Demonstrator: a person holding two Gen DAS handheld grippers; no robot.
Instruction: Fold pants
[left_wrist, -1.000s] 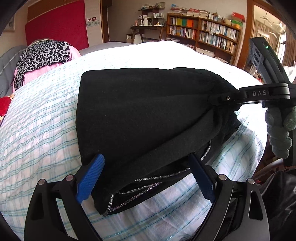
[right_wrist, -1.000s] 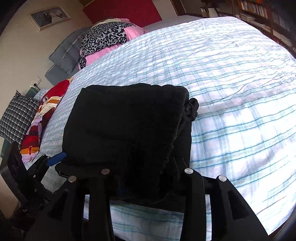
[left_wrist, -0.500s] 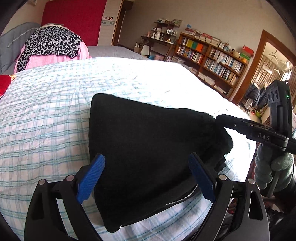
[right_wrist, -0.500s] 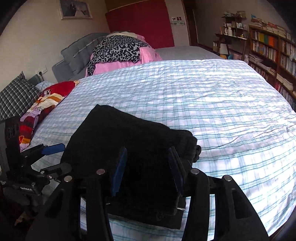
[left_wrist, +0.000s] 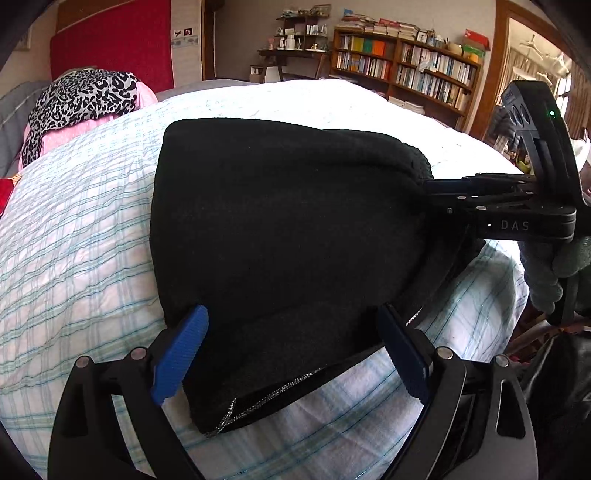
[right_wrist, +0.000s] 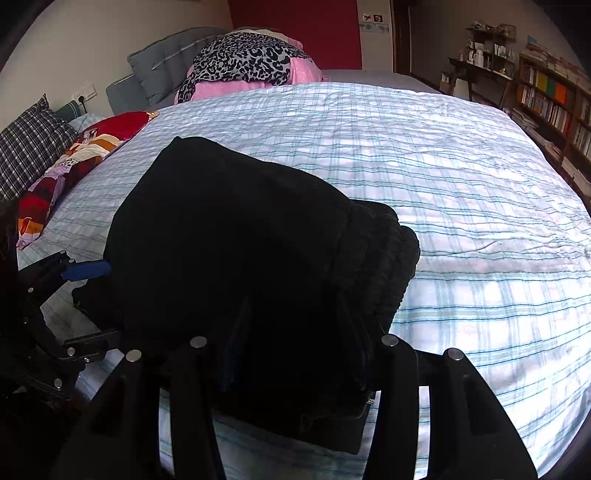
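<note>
The black pants (left_wrist: 280, 229) lie folded in a thick bundle on the striped bed cover, also in the right wrist view (right_wrist: 236, 251). My left gripper (left_wrist: 291, 343) is open, its blue pads (left_wrist: 181, 350) spread at the bundle's near edge. My right gripper (right_wrist: 295, 354) reaches in from the right in the left wrist view (left_wrist: 428, 192), its fingers narrowly apart and pressed into the fabric of the waistband end; whether it clamps the fabric is hidden by the black cloth.
The bed (right_wrist: 443, 184) has a white and blue striped cover. Pillows and a leopard-print and pink pile (right_wrist: 243, 62) sit at the headboard. A red patterned cloth (right_wrist: 74, 151) lies at the left edge. Bookshelves (left_wrist: 402, 70) stand beyond the bed.
Both grippers lifted and tilted up half a second ago, then came back down over the bundle. The right gripper's fingers opened slightly, then sank back into the fabric.
</note>
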